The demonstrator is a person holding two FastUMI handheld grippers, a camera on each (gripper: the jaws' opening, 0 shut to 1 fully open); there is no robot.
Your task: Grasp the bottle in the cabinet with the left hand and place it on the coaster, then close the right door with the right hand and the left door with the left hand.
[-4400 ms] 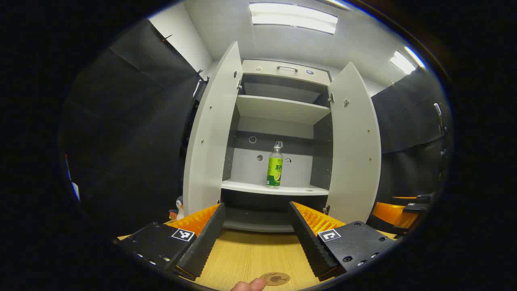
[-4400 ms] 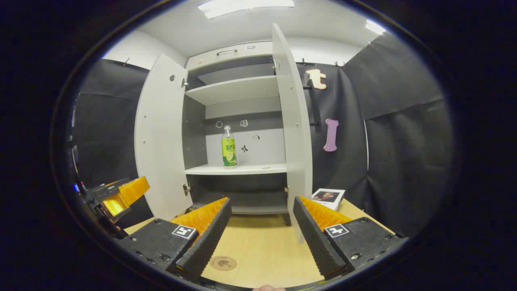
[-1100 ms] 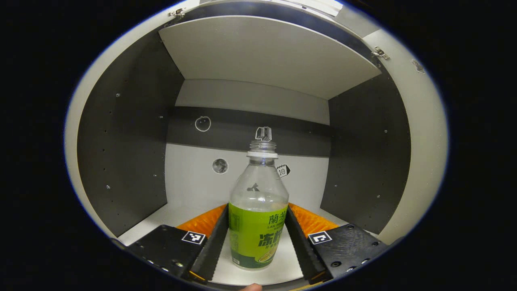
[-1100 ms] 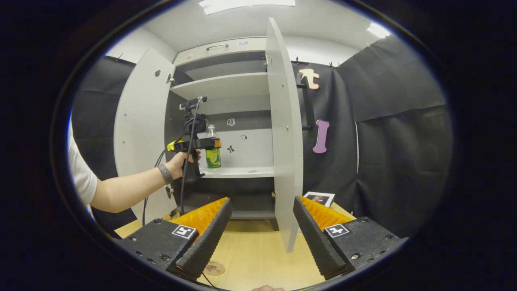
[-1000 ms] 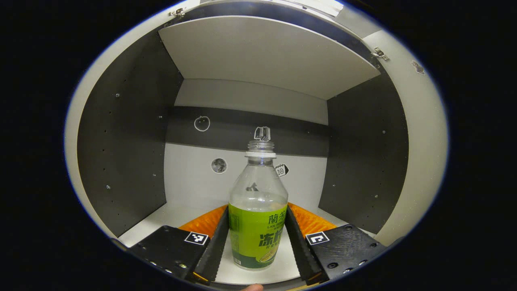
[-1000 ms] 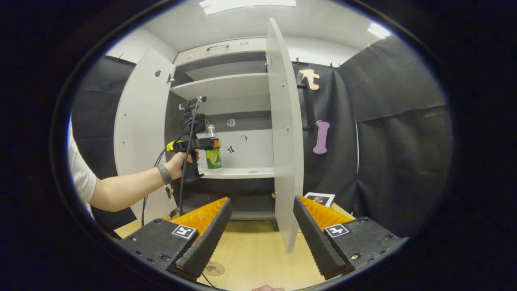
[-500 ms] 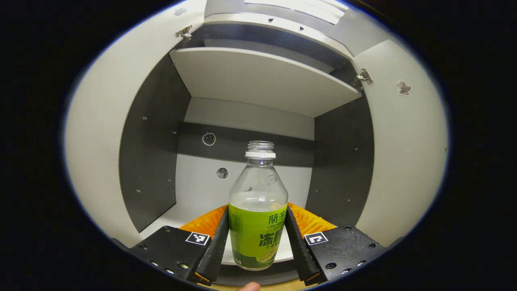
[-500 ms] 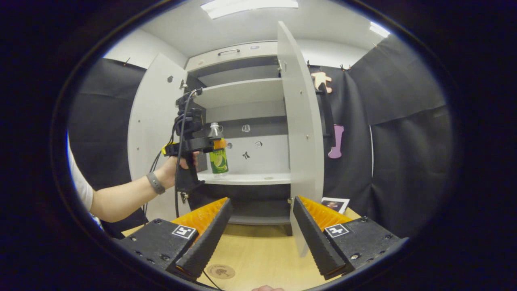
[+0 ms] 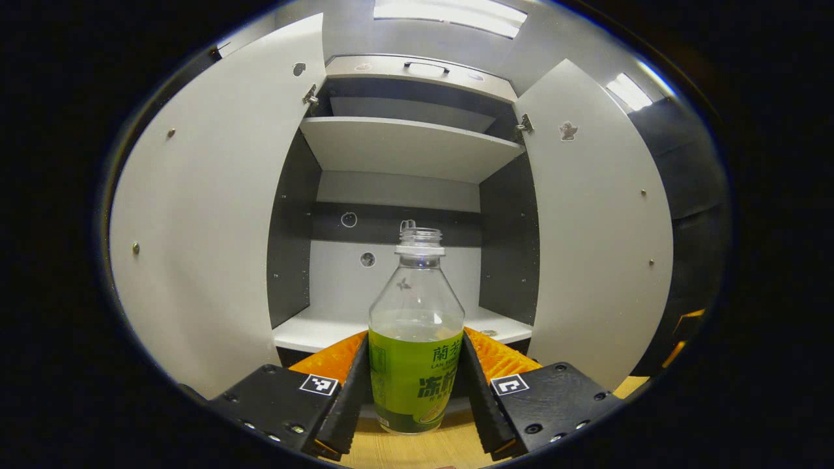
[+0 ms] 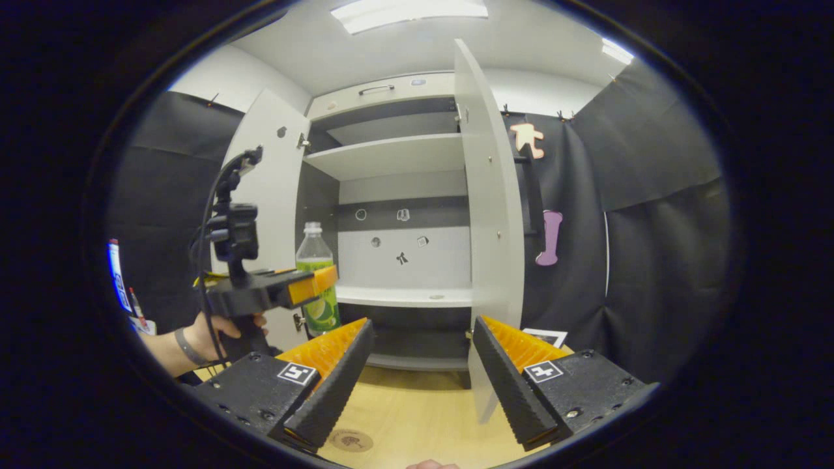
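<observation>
A clear bottle (image 9: pixel 417 352) with a green label and no cap sits between the fingers of my left gripper (image 9: pixel 415 391), which is shut on its label band. It hangs in the air in front of the open cabinet (image 9: pixel 404 146), out past the lower shelf (image 9: pixel 313 329). In the right gripper view the same bottle (image 10: pixel 315 260) shows at the left, held by the left gripper (image 10: pixel 313 284) in a person's hand (image 10: pixel 218 329). My right gripper (image 10: pixel 420 371) stands open over the wooden table (image 10: pixel 417 417). The round coaster (image 10: pixel 350 440) lies on the table by its left finger.
Both cabinet doors stand open: the left door (image 9: pixel 208 215) and the right door (image 9: pixel 596 228), whose edge (image 10: pixel 485 215) rises just ahead of my right gripper. A small picture card (image 10: pixel 547 337) lies on the table at the right.
My left gripper has drawn back out of the cabinet with the bottle, lifted off the shelf. The right gripper has held about the same place, still open.
</observation>
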